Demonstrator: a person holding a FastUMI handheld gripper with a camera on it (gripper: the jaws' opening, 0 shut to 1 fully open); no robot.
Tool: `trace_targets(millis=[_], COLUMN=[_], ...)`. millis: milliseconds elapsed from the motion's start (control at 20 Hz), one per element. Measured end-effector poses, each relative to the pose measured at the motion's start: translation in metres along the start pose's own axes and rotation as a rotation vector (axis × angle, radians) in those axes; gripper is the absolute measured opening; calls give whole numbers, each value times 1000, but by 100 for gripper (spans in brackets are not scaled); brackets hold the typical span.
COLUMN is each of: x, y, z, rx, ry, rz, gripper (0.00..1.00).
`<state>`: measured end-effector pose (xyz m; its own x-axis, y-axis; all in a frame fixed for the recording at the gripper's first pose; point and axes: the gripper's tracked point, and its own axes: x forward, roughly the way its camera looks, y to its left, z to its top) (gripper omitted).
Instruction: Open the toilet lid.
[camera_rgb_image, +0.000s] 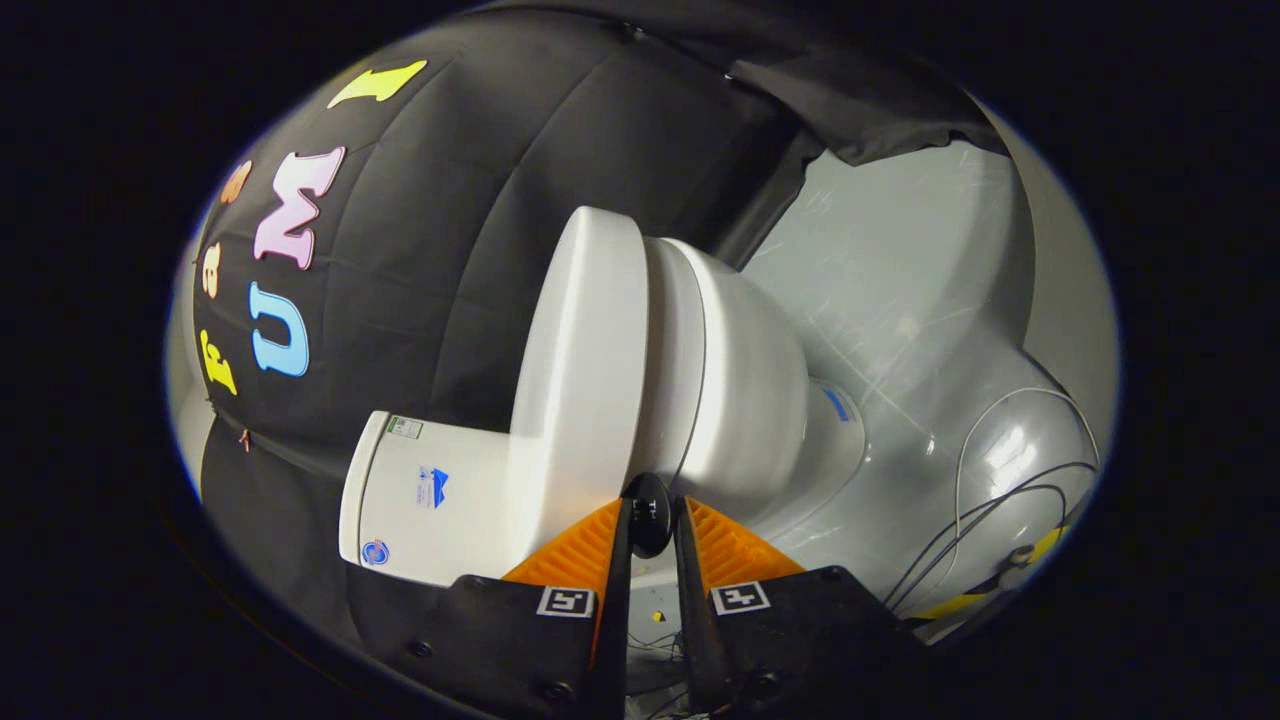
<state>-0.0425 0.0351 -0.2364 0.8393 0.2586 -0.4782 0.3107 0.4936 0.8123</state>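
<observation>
White toilet lid (585, 350) just beyond tool (648, 515) | black knob (648, 512) between fingertips; tool clamped on it

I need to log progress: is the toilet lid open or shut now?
Shut: the lid lies flat on the seat. The hand-held gripper pinches its black knob.

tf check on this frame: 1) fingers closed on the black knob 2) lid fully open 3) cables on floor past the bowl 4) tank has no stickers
1. The gripper has both orange fingers pressed on the small black knob at the lid's edge. True.
2. The toilet lid is fully open. False: it lies against the seat and bowl, at most barely parted.
3. Cables lie on the grey floor beyond the bowl. True.
4. The tank has no stickers. False: several small stickers show on it.
</observation>
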Motion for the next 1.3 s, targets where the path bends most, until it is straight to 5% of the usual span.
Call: trace_targets(millis=[50,150,700,1300], x=[8,0,-10,-35], y=[-4,-3,17,93], z=[-1,1,5,10], rx=[-18,28,-49,-202], ry=[-2,-17,-50,-121], rz=[4,-8,-19,-74], gripper=[28,9,7,6])
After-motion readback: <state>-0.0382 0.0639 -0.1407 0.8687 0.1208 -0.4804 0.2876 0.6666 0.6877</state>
